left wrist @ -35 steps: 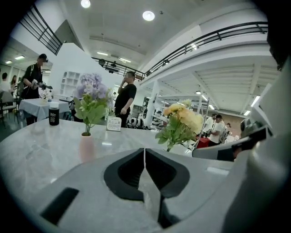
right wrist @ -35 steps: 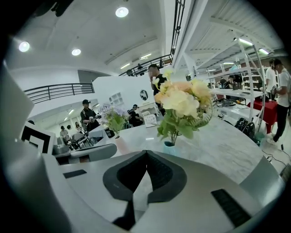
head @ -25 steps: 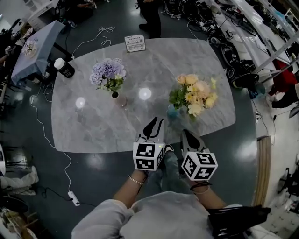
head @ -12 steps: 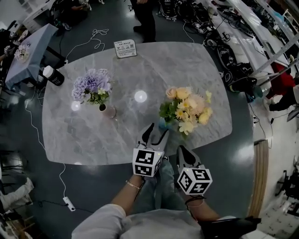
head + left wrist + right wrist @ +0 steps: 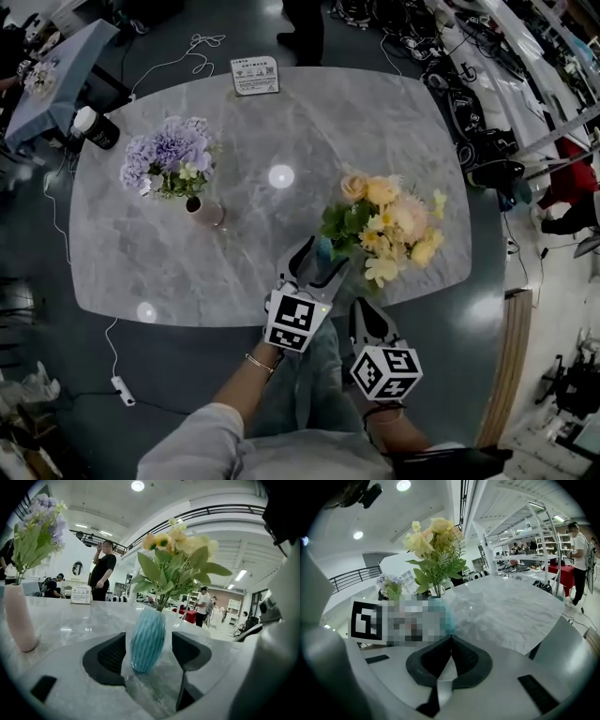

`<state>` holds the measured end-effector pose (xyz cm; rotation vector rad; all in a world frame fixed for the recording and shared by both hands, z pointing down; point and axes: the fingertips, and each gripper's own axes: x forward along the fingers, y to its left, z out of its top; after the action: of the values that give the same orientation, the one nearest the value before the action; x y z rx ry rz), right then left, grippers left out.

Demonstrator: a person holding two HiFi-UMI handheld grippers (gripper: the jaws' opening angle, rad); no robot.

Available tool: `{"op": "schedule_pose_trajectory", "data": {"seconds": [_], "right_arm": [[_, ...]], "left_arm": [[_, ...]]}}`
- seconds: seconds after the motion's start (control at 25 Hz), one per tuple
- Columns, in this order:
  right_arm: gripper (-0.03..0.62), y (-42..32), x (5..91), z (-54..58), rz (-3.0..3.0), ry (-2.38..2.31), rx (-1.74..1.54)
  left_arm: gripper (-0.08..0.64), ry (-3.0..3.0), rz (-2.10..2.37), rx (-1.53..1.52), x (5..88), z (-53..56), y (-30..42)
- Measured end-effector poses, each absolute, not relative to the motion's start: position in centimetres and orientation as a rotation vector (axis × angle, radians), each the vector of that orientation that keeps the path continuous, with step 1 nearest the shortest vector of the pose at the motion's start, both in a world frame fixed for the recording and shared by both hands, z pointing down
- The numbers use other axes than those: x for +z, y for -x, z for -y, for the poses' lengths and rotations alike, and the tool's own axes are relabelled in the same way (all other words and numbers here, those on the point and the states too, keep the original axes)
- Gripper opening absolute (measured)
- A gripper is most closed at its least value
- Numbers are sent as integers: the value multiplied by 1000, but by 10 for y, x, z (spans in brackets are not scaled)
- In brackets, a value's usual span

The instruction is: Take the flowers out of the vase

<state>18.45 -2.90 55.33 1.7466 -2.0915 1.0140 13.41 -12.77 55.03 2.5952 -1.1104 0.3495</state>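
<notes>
A teal ribbed vase (image 5: 323,249) (image 5: 147,630) holding yellow and peach flowers (image 5: 389,225) (image 5: 176,550) stands near the front edge of the grey marble table (image 5: 281,122). My left gripper (image 5: 317,263) (image 5: 147,642) is open; its jaws have just been opening and now stand on either side of the vase's lower body, with a gap showing at the right pad (image 5: 188,651). My right gripper (image 5: 364,311) (image 5: 449,641) is shut on nothing, just off the table's front edge, right of the left one. In the right gripper view the flowers (image 5: 436,541) rise ahead on the left.
A pink vase (image 5: 204,211) (image 5: 19,618) of purple flowers (image 5: 167,152) stands at the table's left. A sign card (image 5: 255,75) lies at the far edge. A dark bottle (image 5: 94,128) sits off the left corner. People stand beyond the table (image 5: 102,569).
The left gripper's jaws have spread wide and moved forward around the teal vase. Both grippers have sunk a little; the right one stays shut.
</notes>
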Motion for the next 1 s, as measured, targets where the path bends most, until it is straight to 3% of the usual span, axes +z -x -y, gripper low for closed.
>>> {"op": "schedule_pose_trajectory", "data": {"seconds": [1.0], "right_arm": [[5, -191, 557, 34, 2124, -1767, 1028]], "left_arm": [[281, -2636, 1127, 366, 558, 142, -147]]}}
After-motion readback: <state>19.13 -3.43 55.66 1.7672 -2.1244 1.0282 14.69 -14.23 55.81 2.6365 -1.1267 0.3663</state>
